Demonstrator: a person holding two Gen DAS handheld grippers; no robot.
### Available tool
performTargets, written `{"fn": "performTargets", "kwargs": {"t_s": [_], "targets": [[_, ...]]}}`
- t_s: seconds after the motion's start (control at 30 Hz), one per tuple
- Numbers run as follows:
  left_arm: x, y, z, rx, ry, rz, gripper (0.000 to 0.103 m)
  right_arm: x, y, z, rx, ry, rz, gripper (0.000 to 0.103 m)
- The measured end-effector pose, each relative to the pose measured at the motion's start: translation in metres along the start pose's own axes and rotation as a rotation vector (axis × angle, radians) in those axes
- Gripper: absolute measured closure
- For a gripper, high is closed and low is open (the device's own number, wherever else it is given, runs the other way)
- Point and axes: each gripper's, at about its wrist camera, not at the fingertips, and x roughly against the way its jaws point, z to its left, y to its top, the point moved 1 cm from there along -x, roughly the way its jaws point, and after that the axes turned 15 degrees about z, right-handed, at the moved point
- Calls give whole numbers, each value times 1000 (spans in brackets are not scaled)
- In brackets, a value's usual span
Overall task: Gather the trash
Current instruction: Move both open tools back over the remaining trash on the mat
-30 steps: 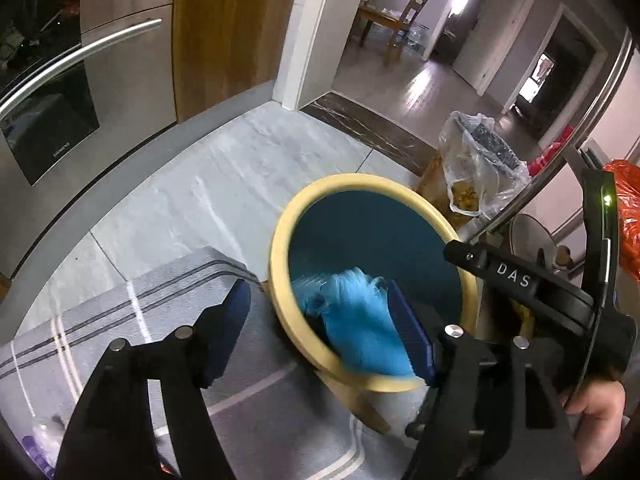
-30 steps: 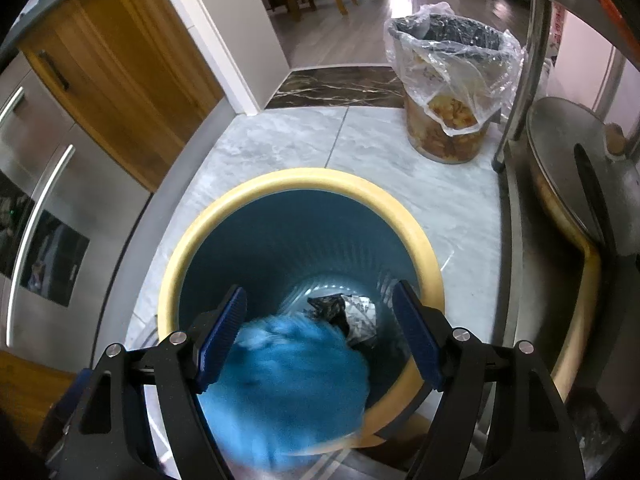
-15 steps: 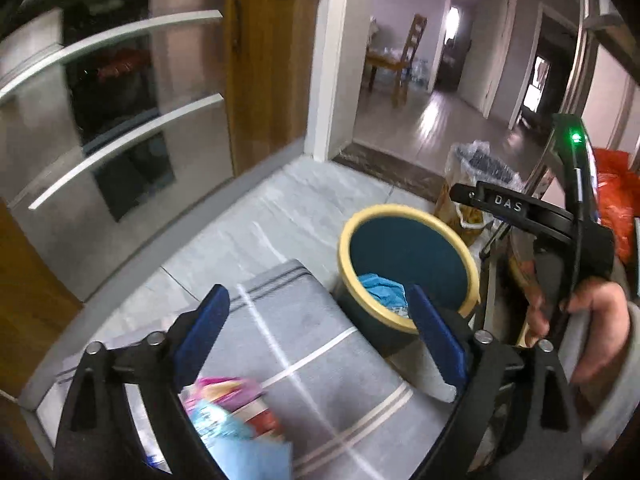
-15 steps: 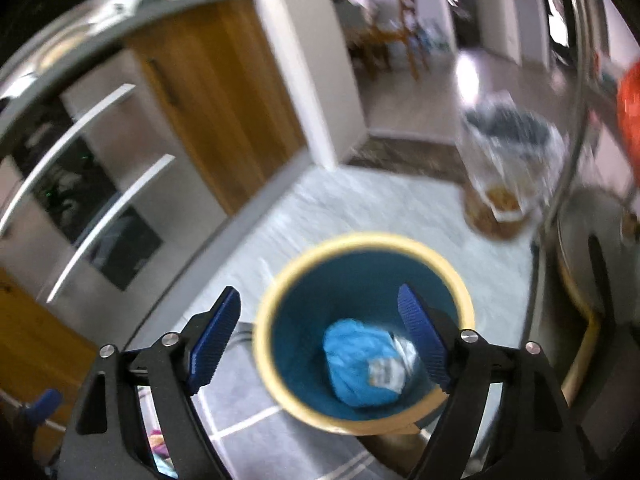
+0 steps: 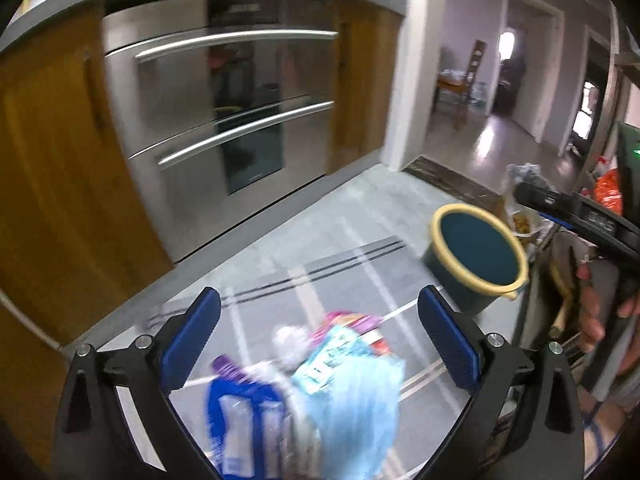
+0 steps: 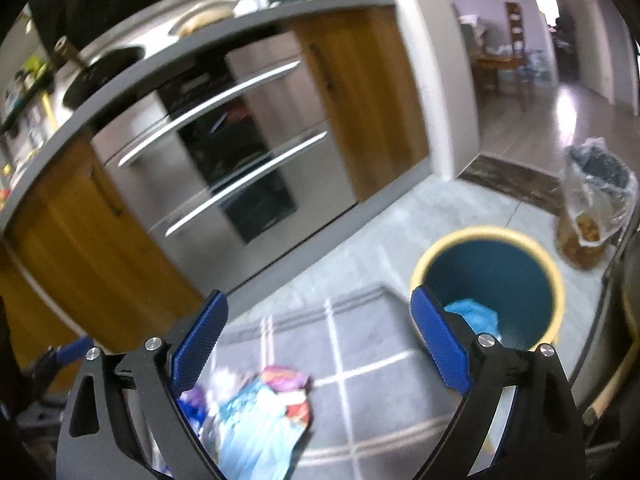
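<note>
**Blue wad binned; both grippers back over the pile**

A second ago both grippers hung right over the bin (image 6: 488, 288), a blue wad (image 6: 474, 318) between the right one's fingers and dropping in. Now the wad lies inside the bin, against its near wall, and both views have pulled back and swung toward the remaining trash (image 5: 316, 392) on the rug (image 6: 360, 352). My reading: one item is collected and the next pick is being lined up, so the task is partly done.

The left gripper (image 5: 320, 340) has its jaws wide apart with nothing between them; it hovers above the pile. The right gripper (image 6: 320, 340) is likewise spread and empty, with the pile low between its fingers and the bin just past its right finger.

The pile sits on the rug's near part, well apart from the bin, which stands at the rug's far right corner, beside the bagged bucket (image 6: 592, 216). The pile is motion-blurred: a pale blue wrapper (image 5: 360, 408), a blue-and-white packet (image 5: 244, 420) and a pink-edged pack (image 5: 352, 320) overlap. In the left view the heap's long axis runs from near left to far right, roughly toward the bin; the blue-and-white packet lies lengthwise toward the camera. Which way any packet's opening points cannot be told.

The bin stands upright, mouth up and unobstructed.
</note>
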Motion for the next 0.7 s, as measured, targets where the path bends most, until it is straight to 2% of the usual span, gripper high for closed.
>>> {"fn": "performTargets", "kwargs": {"t_s": [0.27,0.4,0.5,0.57,0.7], "targets": [[-14,-27,40,60,86,30,6,-23,-21,16,-14,-28,108,10],[-24,-34,50,78,80,40,6,-35,-38,19,-34,-56,165,10],[-37,-38,58,98,57,82,6,-54,-52,22,-60,-86,234,10],[-47,-39,62,103,70,110,6,-74,-67,26,-95,-122,281,10],[-79,-47,65,127,113,243,6,-108,-89,35,-118,-150,356,10]]}}
